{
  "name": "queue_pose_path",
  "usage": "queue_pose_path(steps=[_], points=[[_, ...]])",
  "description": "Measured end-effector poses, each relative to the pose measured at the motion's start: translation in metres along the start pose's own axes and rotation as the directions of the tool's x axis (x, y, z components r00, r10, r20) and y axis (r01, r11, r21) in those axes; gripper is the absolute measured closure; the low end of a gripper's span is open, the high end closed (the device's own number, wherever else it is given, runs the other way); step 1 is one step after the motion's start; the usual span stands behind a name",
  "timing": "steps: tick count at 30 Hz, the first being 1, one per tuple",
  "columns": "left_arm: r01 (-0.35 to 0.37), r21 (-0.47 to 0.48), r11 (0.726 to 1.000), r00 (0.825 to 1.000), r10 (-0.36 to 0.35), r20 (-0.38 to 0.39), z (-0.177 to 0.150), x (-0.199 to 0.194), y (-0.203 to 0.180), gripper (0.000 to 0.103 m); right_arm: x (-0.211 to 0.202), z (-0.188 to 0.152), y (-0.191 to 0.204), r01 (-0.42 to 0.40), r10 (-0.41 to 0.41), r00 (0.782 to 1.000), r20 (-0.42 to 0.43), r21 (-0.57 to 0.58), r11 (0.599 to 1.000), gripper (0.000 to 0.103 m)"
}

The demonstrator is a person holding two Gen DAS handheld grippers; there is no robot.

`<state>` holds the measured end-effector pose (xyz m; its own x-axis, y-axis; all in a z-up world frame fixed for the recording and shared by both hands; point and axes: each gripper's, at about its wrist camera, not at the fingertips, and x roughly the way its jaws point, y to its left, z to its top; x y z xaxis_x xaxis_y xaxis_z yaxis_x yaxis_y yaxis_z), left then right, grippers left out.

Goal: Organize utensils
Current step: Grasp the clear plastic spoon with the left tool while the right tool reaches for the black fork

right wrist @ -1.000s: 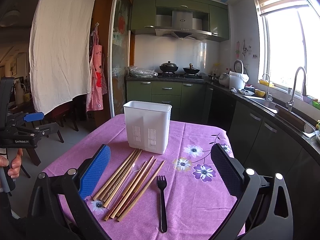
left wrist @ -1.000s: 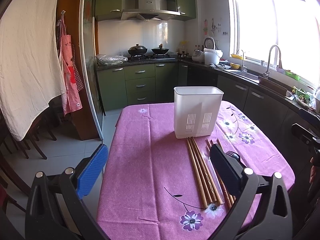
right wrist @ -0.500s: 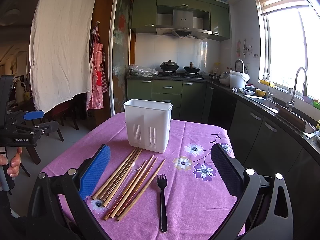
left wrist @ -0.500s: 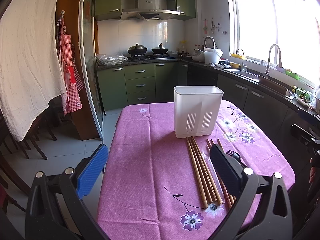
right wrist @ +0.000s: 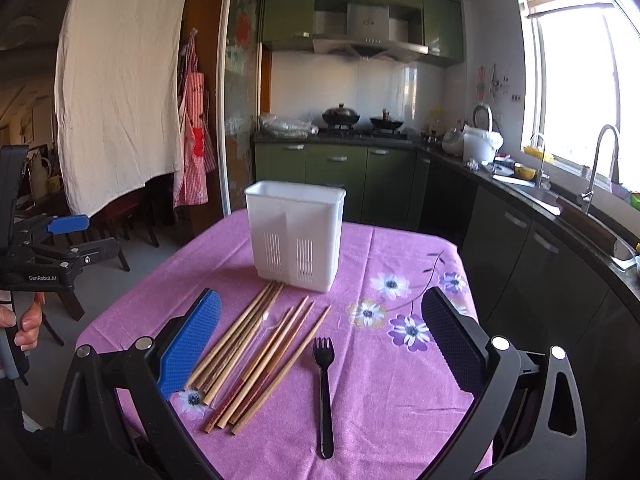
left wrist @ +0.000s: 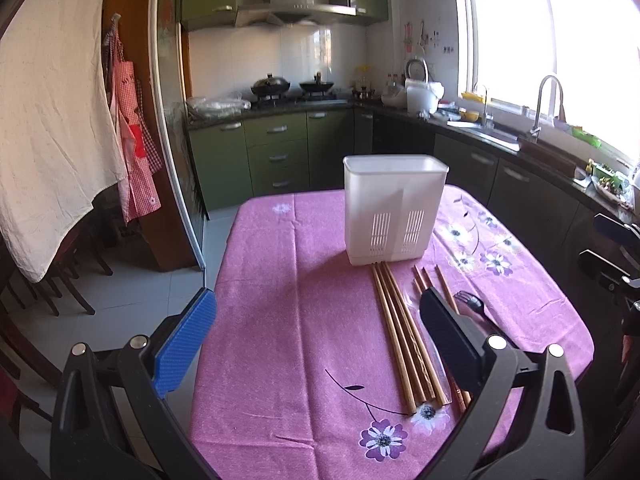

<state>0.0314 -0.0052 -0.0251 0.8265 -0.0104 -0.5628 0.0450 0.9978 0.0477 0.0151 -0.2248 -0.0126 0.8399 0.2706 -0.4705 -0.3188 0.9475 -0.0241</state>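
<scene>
A white slotted utensil holder (left wrist: 394,210) (right wrist: 296,234) stands upright on the purple flowered tablecloth (left wrist: 300,320) (right wrist: 384,360). Several wooden chopsticks (left wrist: 400,332) (right wrist: 256,348) lie in front of it. A black plastic fork (right wrist: 325,392) lies to their right; only its head (left wrist: 472,303) shows in the left wrist view. My left gripper (left wrist: 316,344) is open and empty, above the table's near left part. My right gripper (right wrist: 320,340) is open and empty, above the chopsticks and fork.
Green kitchen cabinets (left wrist: 276,152) and a counter with a sink (right wrist: 560,200) stand behind and to the right. A white cloth (left wrist: 52,128) and chairs (left wrist: 48,280) are off the table's left. The left gripper's body (right wrist: 44,264) shows at the left of the right wrist view.
Almost nothing. Both grippers stay open and nearly still; the right wrist view has edged slightly toward the holder.
</scene>
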Motion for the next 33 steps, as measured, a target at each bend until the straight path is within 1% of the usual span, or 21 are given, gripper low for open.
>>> queue_pose_path(steps=[3,5,6,7,9,11,12,13,14,15,16,17,19,20,22,23,25,27,29,30,33], points=[[0.017,0.014,1.000,0.994,-0.015,-0.111,0.006,0.030,-0.006,0.006,0.024,0.006,-0.011,0.037,-0.037,0.994,-0.099,0.001,0.999,0.004],[0.018,0.026,1.000,0.984,-0.013,-0.177,0.007,0.054,-0.012,0.006,0.037,0.010,-0.022,0.025,-0.020,0.990,-0.140,0.033,0.999,0.004],[0.022,0.032,0.999,0.980,-0.015,-0.196,0.008,0.062,-0.015,0.006,0.044,0.011,-0.028,0.010,0.000,0.986,-0.164,0.058,0.998,0.004],[0.022,0.039,0.999,0.973,-0.013,-0.229,0.008,0.076,-0.019,0.006,0.050,0.012,-0.034,0.001,0.014,0.983,-0.184,0.079,0.997,0.004],[0.040,0.030,0.999,0.962,-0.030,-0.271,0.009,0.096,-0.022,0.006,0.068,0.014,-0.048,-0.015,0.048,0.968,-0.247,0.133,0.991,0.004],[0.058,-0.002,0.998,0.942,-0.056,-0.330,0.009,0.119,-0.024,0.006,0.084,0.014,-0.056,-0.044,0.087,0.954,-0.288,0.153,0.987,0.004],[0.076,-0.016,0.997,0.932,-0.076,-0.354,0.009,0.130,-0.025,0.007,0.089,0.013,-0.058,-0.044,0.090,0.951,-0.297,0.160,0.986,0.004],[0.089,-0.025,0.996,0.921,-0.092,-0.379,0.008,0.139,-0.026,0.011,0.094,0.013,-0.059,-0.040,0.090,0.947,-0.307,0.165,0.986,0.004],[0.085,-0.031,0.996,0.907,-0.090,-0.410,0.007,0.150,-0.027,0.023,0.100,0.012,-0.060,-0.038,0.087,0.942,-0.324,0.155,0.987,0.004],[0.086,-0.039,0.996,0.893,-0.095,-0.440,0.005,0.160,-0.029,0.029,0.105,0.011,-0.060,-0.031,0.080,0.939,-0.333,0.151,0.988,0.004],[0.092,-0.045,0.995,0.885,-0.102,-0.455,0.005,0.165,-0.030,0.034,0.112,0.009,-0.063,-0.020,0.073,0.934,-0.350,0.153,0.988,0.004],[0.102,-0.055,0.993,0.873,-0.116,-0.474,0.003,0.171,-0.032,0.040,0.115,0.008,-0.064,-0.021,0.078,0.931,-0.357,0.160,0.987,0.005],[0.132,-0.058,0.990,0.852,-0.143,-0.504,0.002,0.176,-0.043,0.048,0.122,0.004,-0.066,-0.028,0.088,0.925,-0.370,0.164,0.986,0.011],[0.147,-0.054,0.988,0.847,-0.154,-0.509,0.002,0.175,-0.048,0.050,0.125,0.002,-0.066,-0.024,0.082,0.924,-0.374,0.158,0.987,0.012],[0.179,-0.023,0.984,0.840,-0.165,-0.517,0.003,0.173,-0.064,0.056,0.130,0.000,-0.066,-0.014,0.069,0.922,-0.380,0.146,0.989,0.018],[0.186,-0.013,0.982,0.837,-0.166,-0.522,0.005,0.174,-0.071,0.058,0.132,-0.001,-0.066,-0.015,0.069,0.921,-0.384,0.143,0.990,0.019],[0.193,0.018,0.981,0.831,-0.154,-0.534,0.007,0.177,-0.085,0.058,0.134,-0.002,-0.064,-0.022,0.076,0.918,-0.389,0.142,0.990,0.020],[0.192,0.043,0.981,0.826,-0.138,-0.546,0.008,0.180,-0.094,0.062,0.137,-0.003,-0.063,-0.021,0.073,0.917,-0.393,0.135,0.991,0.020],[0.198,0.057,0.979,0.811,-0.131,-0.570,0.006,0.186,-0.102,0.069,0.137,-0.004,-0.063,-0.026,0.075,0.916,-0.393,0.129,0.991,0.020],[0.201,0.063,0.977,0.804,-0.128,-0.580,0.005,0.188,-0.106,0.070,0.137,-0.004,-0.063,-0.028,0.077,0.916,-0.393,0.129,0.991,0.020],[0.202,0.076,0.976,0.791,-0.118,-0.601,0.001,0.194,-0.114,0.074,0.136,-0.004,-0.064,-0.030,0.079,0.918,-0.389,0.131,0.991,0.020]])
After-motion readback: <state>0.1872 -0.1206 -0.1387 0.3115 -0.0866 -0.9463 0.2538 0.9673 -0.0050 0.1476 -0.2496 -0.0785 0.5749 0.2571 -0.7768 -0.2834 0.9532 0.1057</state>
